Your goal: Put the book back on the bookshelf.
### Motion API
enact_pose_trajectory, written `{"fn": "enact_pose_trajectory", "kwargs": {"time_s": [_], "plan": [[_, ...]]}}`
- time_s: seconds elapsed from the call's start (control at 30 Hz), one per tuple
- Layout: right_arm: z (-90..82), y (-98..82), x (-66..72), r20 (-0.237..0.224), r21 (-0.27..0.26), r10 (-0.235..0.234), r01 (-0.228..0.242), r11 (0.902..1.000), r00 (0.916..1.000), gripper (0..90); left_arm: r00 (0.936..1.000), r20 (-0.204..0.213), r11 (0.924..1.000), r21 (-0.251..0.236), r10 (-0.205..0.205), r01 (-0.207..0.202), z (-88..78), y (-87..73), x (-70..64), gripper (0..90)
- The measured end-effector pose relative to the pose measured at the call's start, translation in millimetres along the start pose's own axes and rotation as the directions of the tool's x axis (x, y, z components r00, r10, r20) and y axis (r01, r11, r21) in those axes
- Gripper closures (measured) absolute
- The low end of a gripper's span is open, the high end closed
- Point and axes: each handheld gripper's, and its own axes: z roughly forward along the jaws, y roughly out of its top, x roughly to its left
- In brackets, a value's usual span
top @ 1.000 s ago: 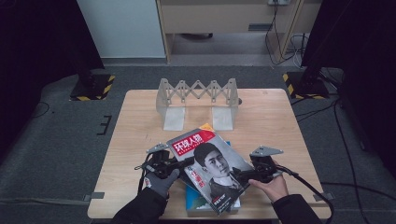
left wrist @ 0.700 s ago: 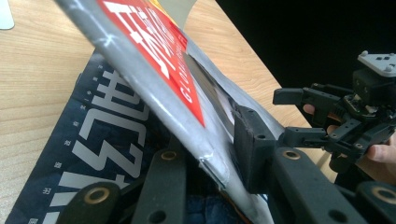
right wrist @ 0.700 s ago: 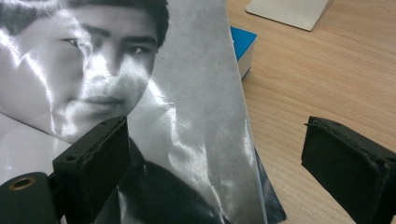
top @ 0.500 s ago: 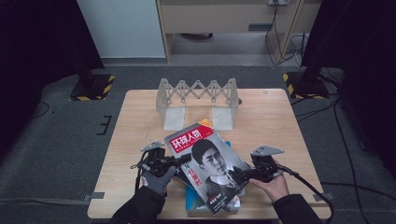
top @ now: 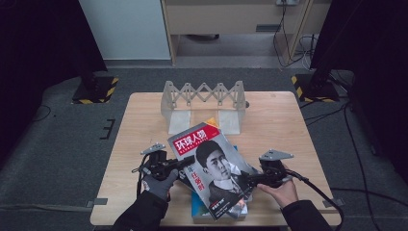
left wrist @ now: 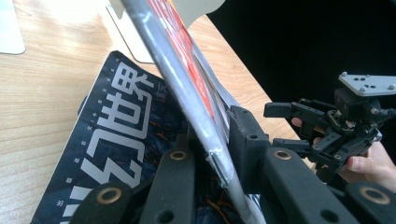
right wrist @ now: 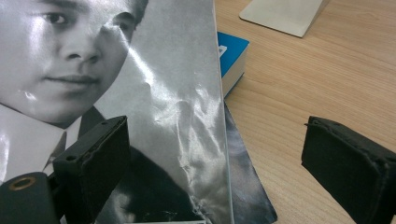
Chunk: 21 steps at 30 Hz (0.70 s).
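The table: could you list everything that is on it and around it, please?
magazine: one, red title band over a black-and-white portrait, near edge of table, lifted at its left edge
dark magazine: one, navy with white characters, flat under the lifted one
book: one, blue cover, under the magazines
rack: one, pale grey, accordion type, far middle of table
table: one, light wood
stands: two, black with yellow-striped bases, on the floor beyond the far corners
cabinet: one, beige, background
left gripper: one, black, jaws have just been closing, now clamped on the magazine's left edge
right gripper: one, black, open at the magazine's right edge
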Motion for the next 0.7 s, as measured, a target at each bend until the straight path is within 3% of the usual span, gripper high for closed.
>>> {"fn": "enact_pose_trajectory", "kwargs": {"time_s": [0.7], "plan": [[-2.0, 1.0, -1.5, 0.010, -0.019, 0.001, -0.001, 0.9998, 0.9999, 8.5, 0.9994, 0.026, 0.9969, -0.075, -0.021, 0.023, -17.6, 15.9, -0.3, 84.5]]}}
